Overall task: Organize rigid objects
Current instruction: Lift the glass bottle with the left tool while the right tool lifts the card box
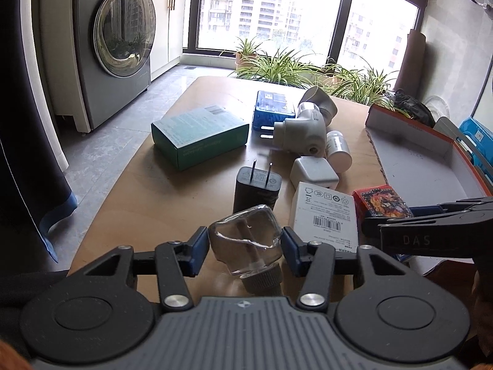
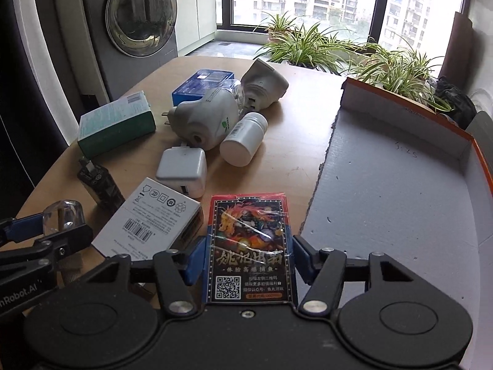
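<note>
My left gripper (image 1: 245,246) is shut on a clear glass bottle (image 1: 246,237) with a grey screw cap, held above the near table edge; it also shows in the right wrist view (image 2: 63,215). My right gripper (image 2: 248,259) is shut on a red card pack (image 2: 251,246) with dark art and a QR code; the pack shows in the left wrist view (image 1: 382,203). An open orange-edged cardboard box (image 2: 400,185) lies to the right. On the wooden table (image 2: 295,141) lie a white labelled box (image 2: 148,219), white charger (image 2: 183,166), black charger (image 1: 257,188) and white bottle (image 2: 243,141).
Farther back lie a green box (image 1: 200,135), a blue box (image 1: 272,109), a white plug-in device (image 1: 303,129) and a white cone-shaped item (image 2: 265,83). Potted plants (image 2: 308,43) line the window. A washing machine (image 1: 117,40) stands at the left.
</note>
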